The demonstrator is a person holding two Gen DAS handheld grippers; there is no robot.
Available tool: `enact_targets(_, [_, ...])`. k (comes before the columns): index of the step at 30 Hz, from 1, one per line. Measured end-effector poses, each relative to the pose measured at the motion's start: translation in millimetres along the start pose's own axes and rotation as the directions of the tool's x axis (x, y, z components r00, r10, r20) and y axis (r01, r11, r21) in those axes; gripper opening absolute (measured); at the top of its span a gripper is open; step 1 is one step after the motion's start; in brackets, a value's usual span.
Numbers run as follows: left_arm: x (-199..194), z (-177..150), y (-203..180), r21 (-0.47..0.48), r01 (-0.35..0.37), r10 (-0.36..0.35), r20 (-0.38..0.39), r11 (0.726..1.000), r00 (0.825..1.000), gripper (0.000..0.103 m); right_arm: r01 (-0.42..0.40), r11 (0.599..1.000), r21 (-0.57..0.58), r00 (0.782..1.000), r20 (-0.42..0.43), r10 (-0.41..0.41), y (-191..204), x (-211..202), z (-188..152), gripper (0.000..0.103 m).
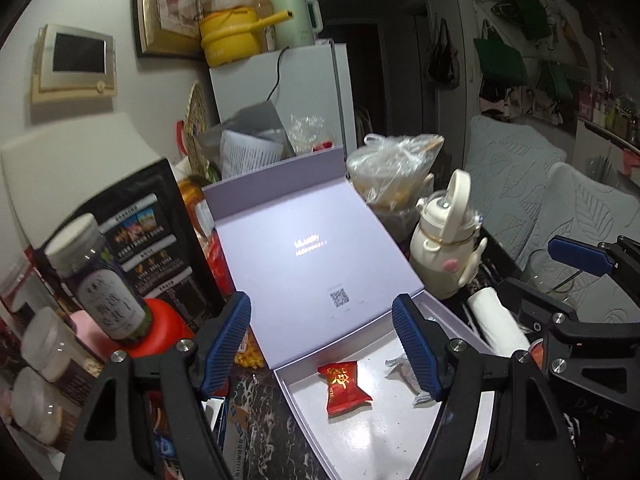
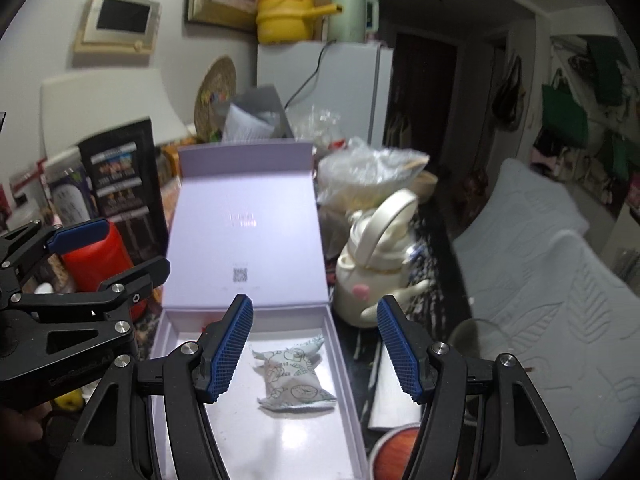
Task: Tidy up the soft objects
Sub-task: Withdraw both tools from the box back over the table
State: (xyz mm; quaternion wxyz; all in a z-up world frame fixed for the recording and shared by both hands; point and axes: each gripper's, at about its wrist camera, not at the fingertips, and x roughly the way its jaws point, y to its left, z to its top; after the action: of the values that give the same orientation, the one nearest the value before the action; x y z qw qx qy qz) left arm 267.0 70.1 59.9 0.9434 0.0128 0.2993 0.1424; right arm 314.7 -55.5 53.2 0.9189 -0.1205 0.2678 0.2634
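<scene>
An open lavender box [image 1: 304, 412] lies on the cluttered table, its lid [image 1: 308, 256] tilted back. A red candy packet [image 1: 344, 387] and a white printed packet [image 1: 404, 368] lie inside it. My left gripper [image 1: 322, 346] is open and empty just above the box's near end. In the right wrist view the box [image 2: 348, 392] holds the white packet [image 2: 294, 378]; the red one is hidden behind a finger. My right gripper [image 2: 314, 350] is open and empty above the box's right side. The other gripper shows at each view's edge.
A cream kettle-shaped bottle [image 1: 444, 248] and a plastic bag [image 1: 394, 176] stand right of the box. A red jar [image 2: 98, 260], a dark bottle [image 1: 100, 280] and a black package [image 1: 156, 236] crowd the left. A paper roll [image 1: 500, 324] lies at the right. Grey cushions [image 2: 560, 300] are further right.
</scene>
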Motion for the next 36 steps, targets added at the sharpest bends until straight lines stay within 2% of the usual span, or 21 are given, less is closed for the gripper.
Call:
enact_targets(11, [-84, 8, -5, -0.003, 0.056, -0.055, 0.097, 0.998, 0.994, 0.073, 0.036, 0.999, 0.013, 0.993, 0.112, -0.037, 0, -92, 2, 0.069])
enact_targets(14, [-107, 5, -6, -0.002, 0.070, -0.069, 0.114, 0.998, 0.991, 0.088, 0.065, 0.998, 0.015, 0.989, 0.134, -0.067, 1, -119, -4, 0.075])
enact_targets(17, [-129, 1, -5, -0.003, 0.076, -0.075, 0.145, 0.997, 0.987, 0.098, 0.088, 0.996, 0.023, 0.983, 0.157, -0.090, 1, -145, -12, 0.078])
enact_targets(20, [-148, -4, -4, 0.004, 0.074, -0.074, 0.175, 0.997, 0.982, 0.099, 0.099, 0.994, 0.038, 0.980, 0.172, -0.104, 0, -170, -20, 0.082])
enact_targets(23, [-166, -11, -1, 0.009, 0.090, -0.090, 0.192, 0.996, 0.977, 0.099, 0.112, 0.993, 0.046, 0.975, 0.190, -0.119, 2, -194, -27, 0.089])
enact_targets(28, [-188, -26, 2, 0.017, 0.115, -0.116, 0.201, 0.993, 0.973, 0.099, 0.131, 0.990, 0.047, 0.968, 0.210, -0.138, 7, -223, -42, 0.094])
enact_targets(36, [-217, -60, 2, 0.020, 0.167, -0.168, 0.204, 0.986, 0.965, 0.099, 0.152, 0.986, 0.066, 0.963, 0.215, -0.163, 19, -254, -75, 0.094])
